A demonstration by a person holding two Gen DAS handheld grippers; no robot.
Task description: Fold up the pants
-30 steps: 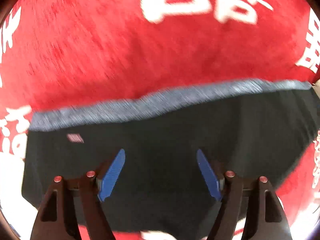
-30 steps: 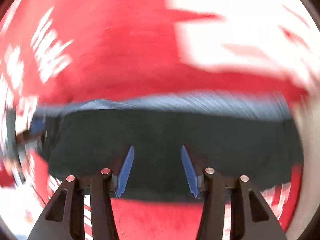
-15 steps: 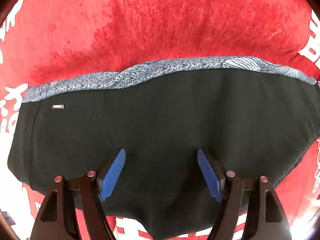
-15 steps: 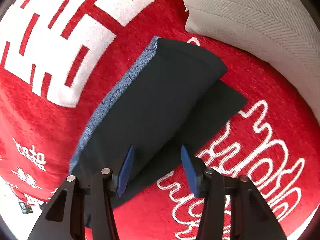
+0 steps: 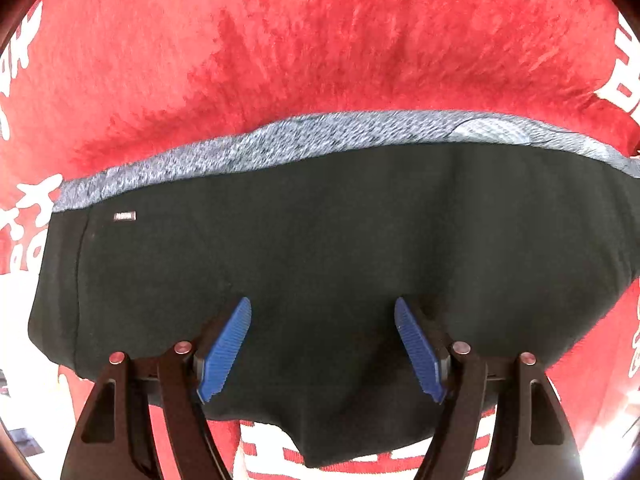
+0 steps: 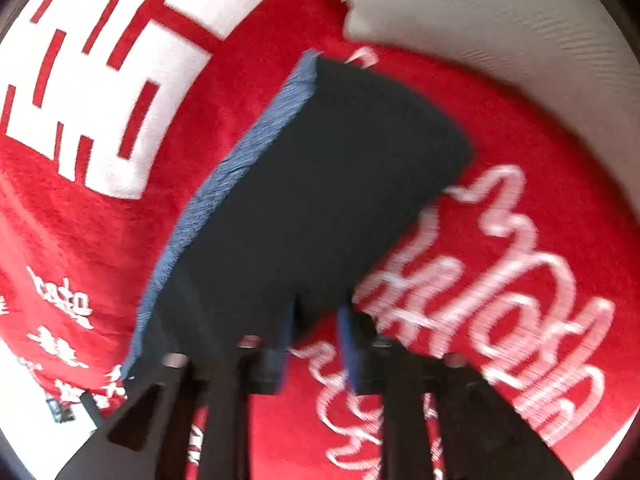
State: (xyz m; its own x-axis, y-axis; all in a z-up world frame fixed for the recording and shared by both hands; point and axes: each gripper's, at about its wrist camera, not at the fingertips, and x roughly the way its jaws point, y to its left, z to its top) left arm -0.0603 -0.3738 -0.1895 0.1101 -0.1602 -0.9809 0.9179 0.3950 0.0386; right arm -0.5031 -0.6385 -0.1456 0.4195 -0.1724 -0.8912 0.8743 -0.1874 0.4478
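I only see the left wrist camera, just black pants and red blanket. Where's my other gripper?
Observer: The right gripper hangs at the near corner of the pants, fingers a little apart and nothing pinched.
Operator: Is anything else lying there?
Observer: Yes, a pale pillow sits just beyond the far end of the pants, on the red blanket.

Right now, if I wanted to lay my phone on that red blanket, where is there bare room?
Bare red blanket stretches beyond the pants' grey waistband, and between the black pants and the beige cushion. It is crowded where both grippers hover at the pants.
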